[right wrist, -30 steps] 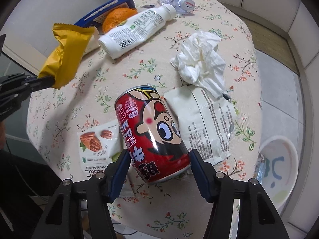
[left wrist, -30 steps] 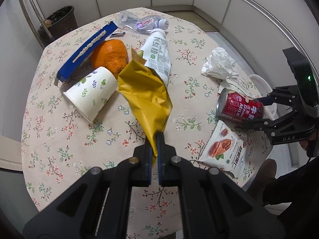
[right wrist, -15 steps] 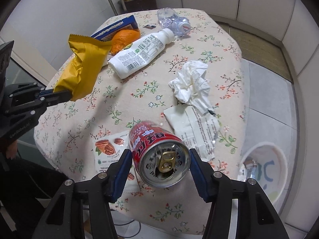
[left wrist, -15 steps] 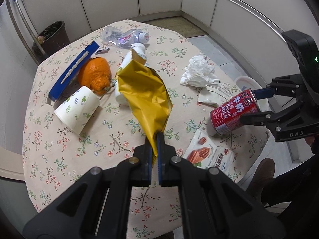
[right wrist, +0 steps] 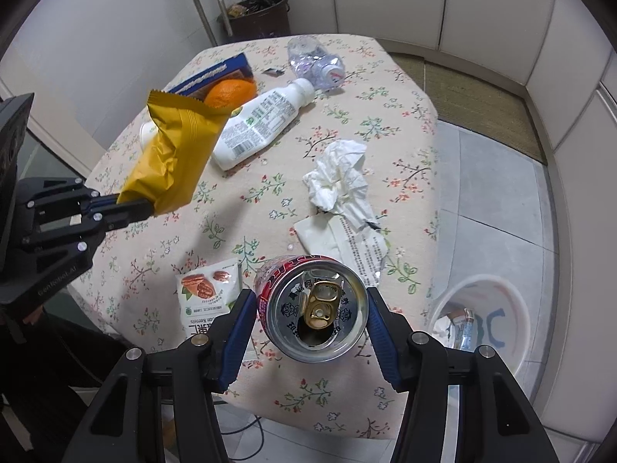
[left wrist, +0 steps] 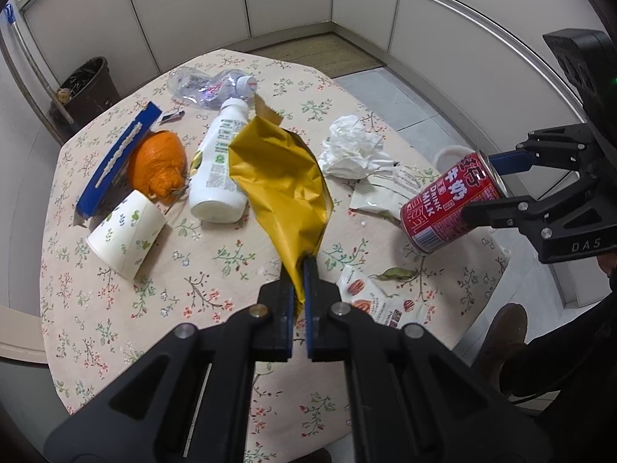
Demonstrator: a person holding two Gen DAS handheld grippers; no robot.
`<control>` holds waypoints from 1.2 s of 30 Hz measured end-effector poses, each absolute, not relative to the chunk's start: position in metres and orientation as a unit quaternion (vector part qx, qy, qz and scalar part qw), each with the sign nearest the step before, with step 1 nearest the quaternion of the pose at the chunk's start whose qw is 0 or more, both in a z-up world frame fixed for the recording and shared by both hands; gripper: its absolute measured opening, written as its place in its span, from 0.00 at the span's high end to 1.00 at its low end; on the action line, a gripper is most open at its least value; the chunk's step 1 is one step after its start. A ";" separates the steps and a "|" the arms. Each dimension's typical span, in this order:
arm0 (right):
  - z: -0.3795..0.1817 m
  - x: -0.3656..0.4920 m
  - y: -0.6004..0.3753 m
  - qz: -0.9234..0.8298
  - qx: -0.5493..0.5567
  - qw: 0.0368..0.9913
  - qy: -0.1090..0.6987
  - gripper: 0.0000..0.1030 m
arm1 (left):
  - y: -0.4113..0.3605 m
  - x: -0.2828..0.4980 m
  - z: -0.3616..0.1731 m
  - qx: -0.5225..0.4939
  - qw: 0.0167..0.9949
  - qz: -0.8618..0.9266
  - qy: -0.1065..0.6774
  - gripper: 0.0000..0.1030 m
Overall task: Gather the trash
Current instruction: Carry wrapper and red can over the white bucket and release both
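Only the right view shows the can's [right wrist: 314, 308] open top, right gripper [right wrist: 312, 322] clamping it; left gripper [left wrist: 299, 270] pinches the yellow wrapper [left wrist: 281, 189] above the table [left wrist: 115, 308].

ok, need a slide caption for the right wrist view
Right claw holds an opened red can above the floral table; left claw lifts a yellow snack bag.

The left gripper [left wrist: 298, 270] is pinching the bottom corner of a yellow snack bag [left wrist: 279, 185], which is hanging clear above the bench [left wrist: 115, 308]. Off the bench's right edge, the right gripper [left wrist: 489, 183] is clasping a red milk can [left wrist: 449, 204], tilted. A white bottle [left wrist: 219, 169], orange [left wrist: 156, 166] and paper cup [left wrist: 125, 233] are lying near the left edge.
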State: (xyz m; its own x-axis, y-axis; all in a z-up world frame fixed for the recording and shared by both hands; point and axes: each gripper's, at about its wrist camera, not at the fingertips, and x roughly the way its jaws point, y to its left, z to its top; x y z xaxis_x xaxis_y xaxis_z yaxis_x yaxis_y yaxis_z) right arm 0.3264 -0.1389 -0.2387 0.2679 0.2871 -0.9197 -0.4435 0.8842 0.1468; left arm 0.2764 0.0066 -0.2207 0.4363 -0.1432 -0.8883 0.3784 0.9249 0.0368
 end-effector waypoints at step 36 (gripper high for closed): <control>-0.267 0.322 -0.405 -0.001 0.042 0.801 0.598 0.44 | -0.272 0.310 -0.300 0.114 0.715 -0.340 0.600 0.95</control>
State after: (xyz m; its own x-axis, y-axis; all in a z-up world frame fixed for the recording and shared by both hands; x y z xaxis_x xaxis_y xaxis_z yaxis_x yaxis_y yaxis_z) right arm 0.3220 -0.4047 -0.2665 0.2855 0.0499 -0.9571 0.0517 0.9964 0.0673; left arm 0.3103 -0.2723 -0.2996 0.0495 -0.3490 -0.9358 0.6232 0.7430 -0.2442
